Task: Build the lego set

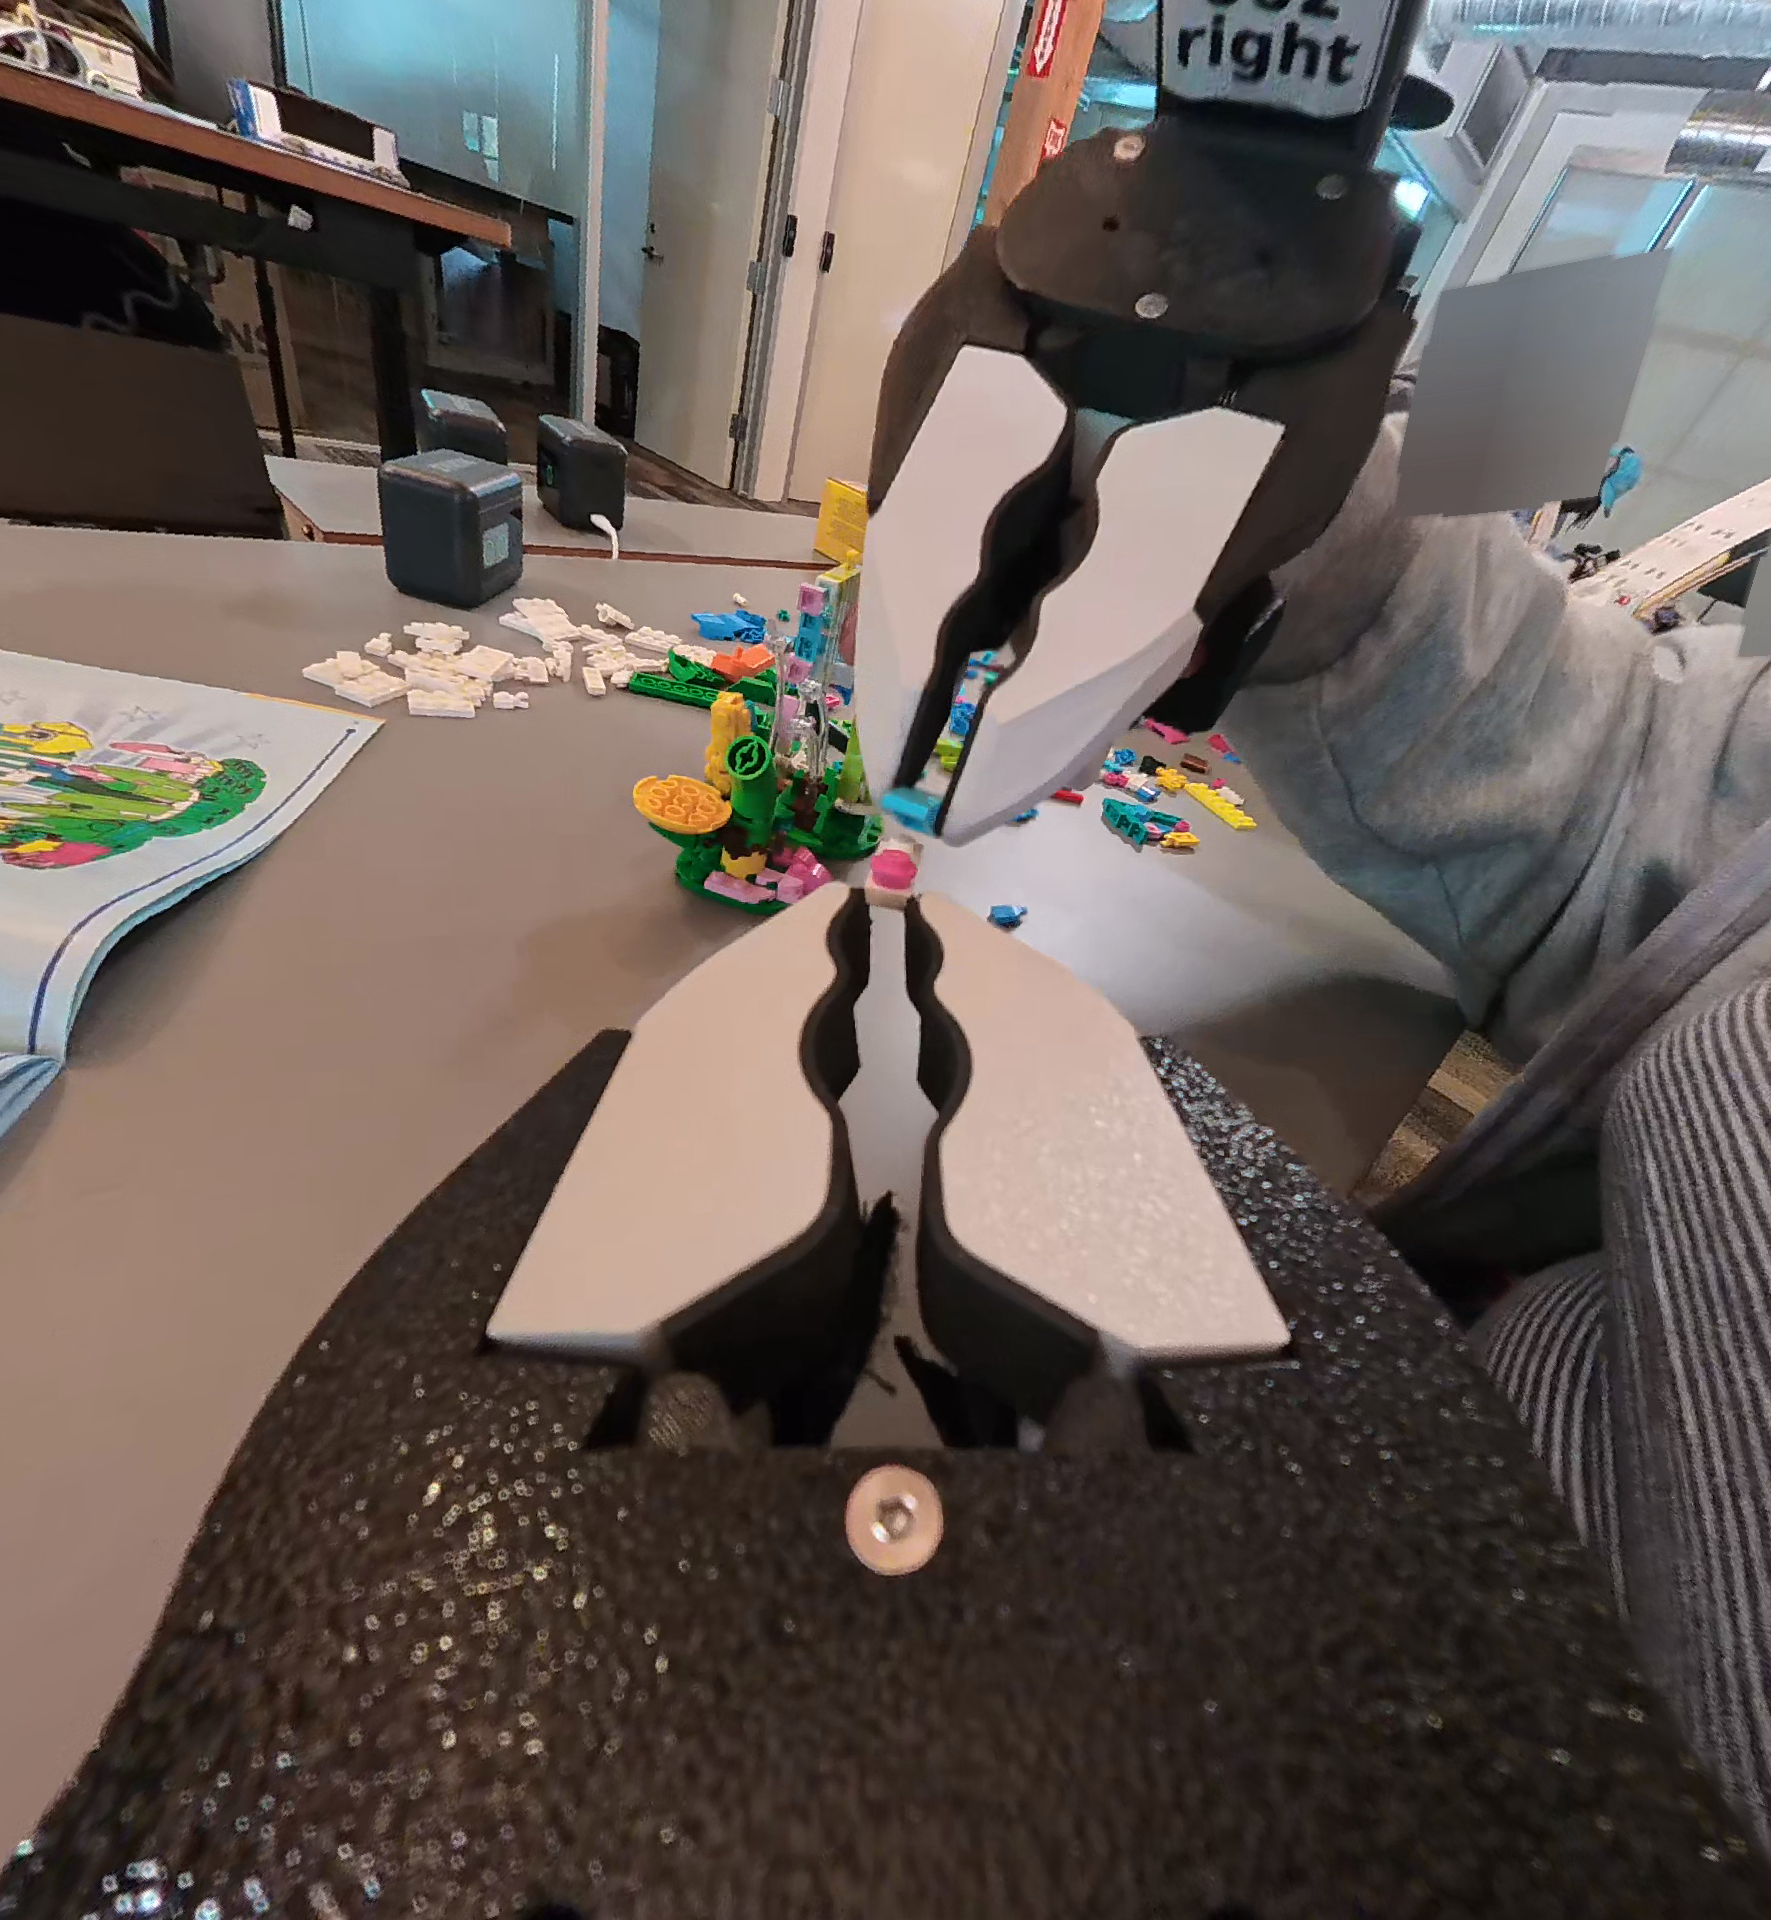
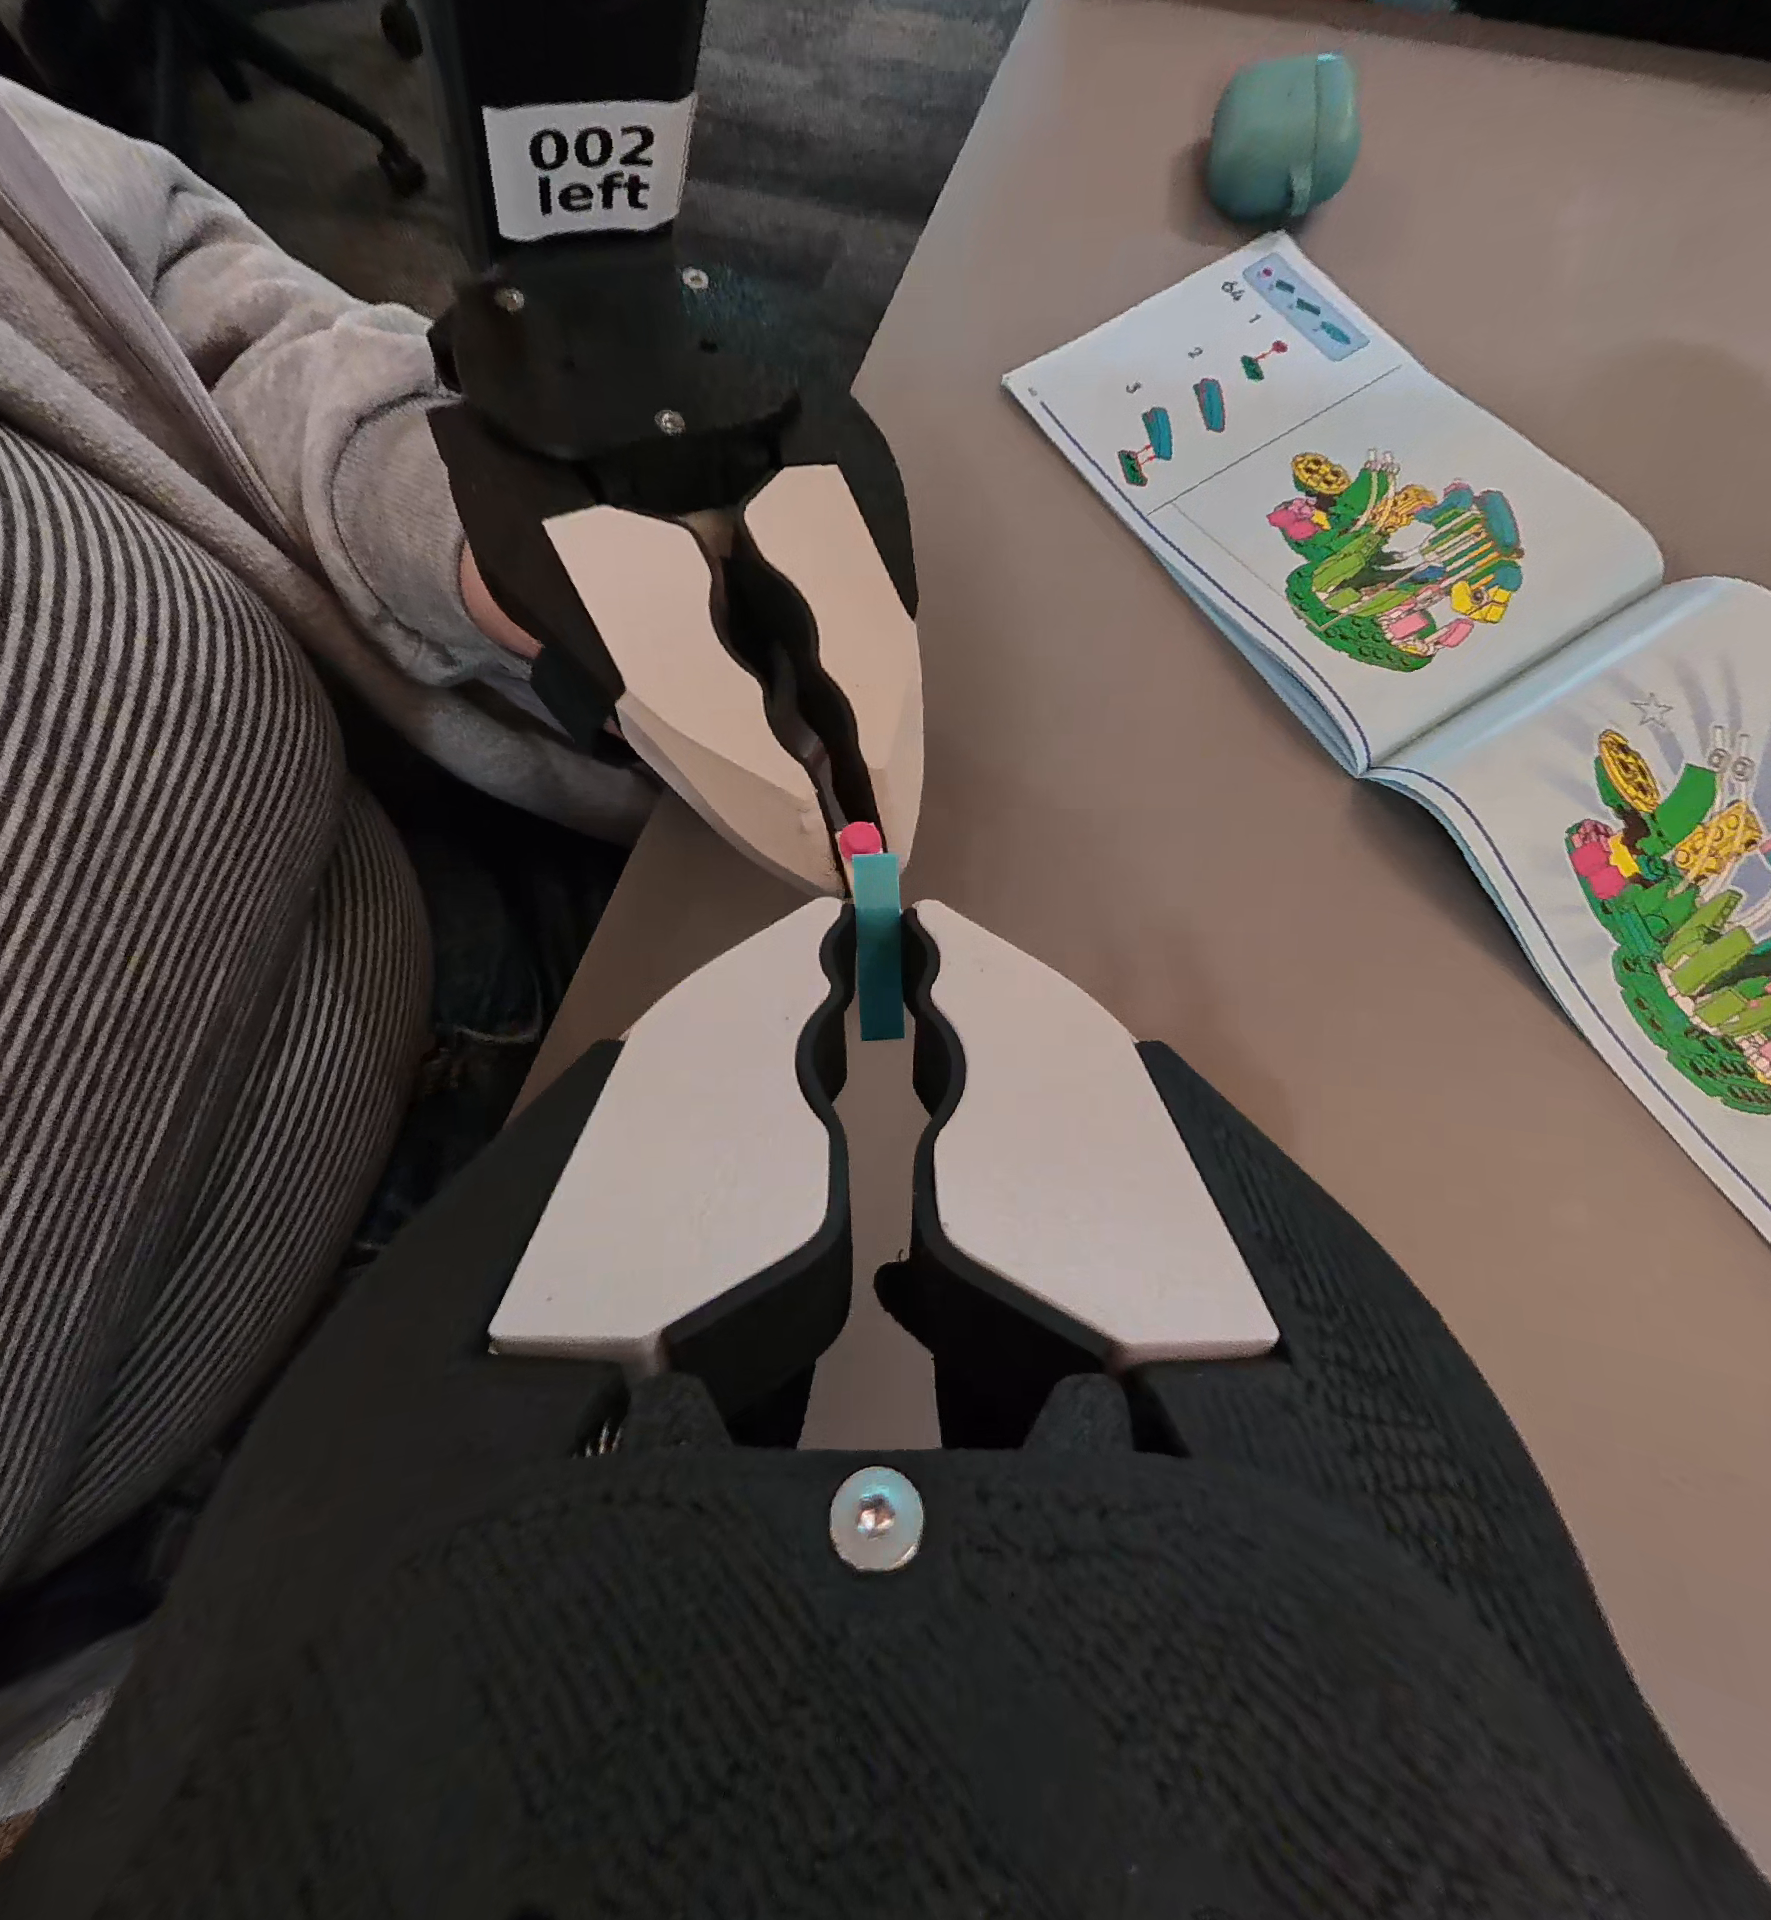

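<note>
The left gripper is pinching a pink stud piece at its tips, jaws nearly closed. The right gripper is clamping a teal brick, jaws narrowed around it. The two pieces are nearly touching above the table. The lego model is sitting at ten o'clock of the pink piece, the booklet lying farther off at nine.

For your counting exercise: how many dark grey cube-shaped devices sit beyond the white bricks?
3: one nearest the white bricks, two behind it. Others may be hidden.
</note>
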Demonstrator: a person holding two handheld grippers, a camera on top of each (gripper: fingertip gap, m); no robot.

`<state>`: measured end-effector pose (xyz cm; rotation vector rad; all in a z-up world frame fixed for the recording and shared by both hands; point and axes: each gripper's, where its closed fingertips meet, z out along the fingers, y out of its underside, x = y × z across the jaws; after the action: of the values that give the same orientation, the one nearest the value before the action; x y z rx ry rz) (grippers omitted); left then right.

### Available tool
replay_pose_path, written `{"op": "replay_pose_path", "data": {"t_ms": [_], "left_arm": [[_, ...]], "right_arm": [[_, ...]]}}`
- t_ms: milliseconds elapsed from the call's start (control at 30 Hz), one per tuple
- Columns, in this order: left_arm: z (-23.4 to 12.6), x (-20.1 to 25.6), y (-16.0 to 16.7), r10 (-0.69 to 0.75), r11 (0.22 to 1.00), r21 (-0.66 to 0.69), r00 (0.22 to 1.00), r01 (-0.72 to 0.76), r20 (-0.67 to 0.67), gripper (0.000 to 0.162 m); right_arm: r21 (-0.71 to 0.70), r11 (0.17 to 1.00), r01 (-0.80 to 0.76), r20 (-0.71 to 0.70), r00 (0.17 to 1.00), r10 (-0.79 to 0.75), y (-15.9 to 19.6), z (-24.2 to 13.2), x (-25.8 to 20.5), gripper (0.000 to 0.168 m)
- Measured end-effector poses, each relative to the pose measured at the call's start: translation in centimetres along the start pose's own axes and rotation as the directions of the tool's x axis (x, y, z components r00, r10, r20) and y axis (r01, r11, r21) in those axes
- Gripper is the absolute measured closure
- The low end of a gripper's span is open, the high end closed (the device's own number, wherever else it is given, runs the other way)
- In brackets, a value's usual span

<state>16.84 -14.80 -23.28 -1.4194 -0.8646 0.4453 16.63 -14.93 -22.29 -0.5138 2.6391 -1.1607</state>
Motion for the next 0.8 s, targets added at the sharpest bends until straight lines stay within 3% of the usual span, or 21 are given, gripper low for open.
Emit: {"op": "replay_pose_path", "data": {"t_ms": [800], "left_arm": [[0.6, 1.2, 1.5, 0.072, 0.992, -0.098, 0.995, -0.078, -0.065, 0.156]], "right_arm": [[-0.233, 0.956, 0.179, 0.075, 0.983, -0.166, 1.7, 0.7, -1.2, 0.162]]}}
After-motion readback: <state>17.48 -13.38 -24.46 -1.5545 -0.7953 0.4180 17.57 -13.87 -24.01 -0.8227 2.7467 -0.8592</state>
